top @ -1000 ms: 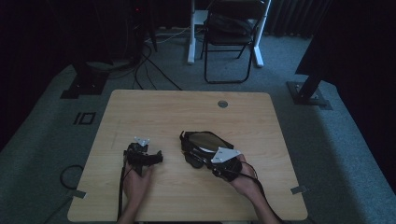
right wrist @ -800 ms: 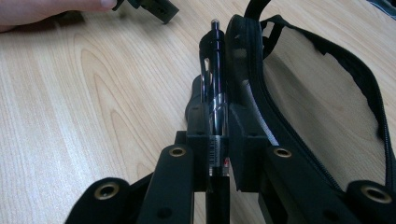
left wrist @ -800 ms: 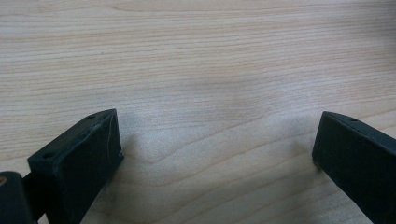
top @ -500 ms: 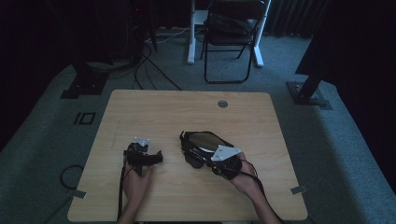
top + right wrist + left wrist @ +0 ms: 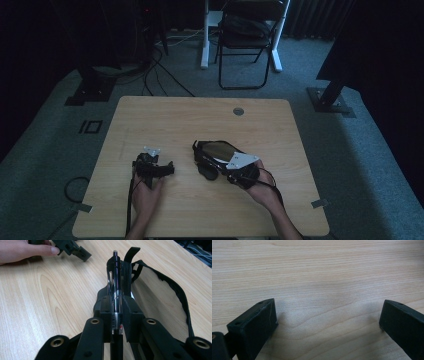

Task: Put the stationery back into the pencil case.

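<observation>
Nothing has shifted: right hand-held gripper (image 5: 117, 312) clamped on pen (image 5: 115, 287) at pouch (image 5: 220, 150) mouth mid-table (image 5: 175, 110), left hand-held gripper (image 5: 327, 322) apart; unsteadied pouch may slide, misdirecting insertion.

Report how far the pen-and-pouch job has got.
Done: the right gripper is shut on the pen. In hand: the pen's tip sits at the black pouch and its strap. Left: getting the pen fully inside, it seems. The left gripper is open above bare table.
</observation>
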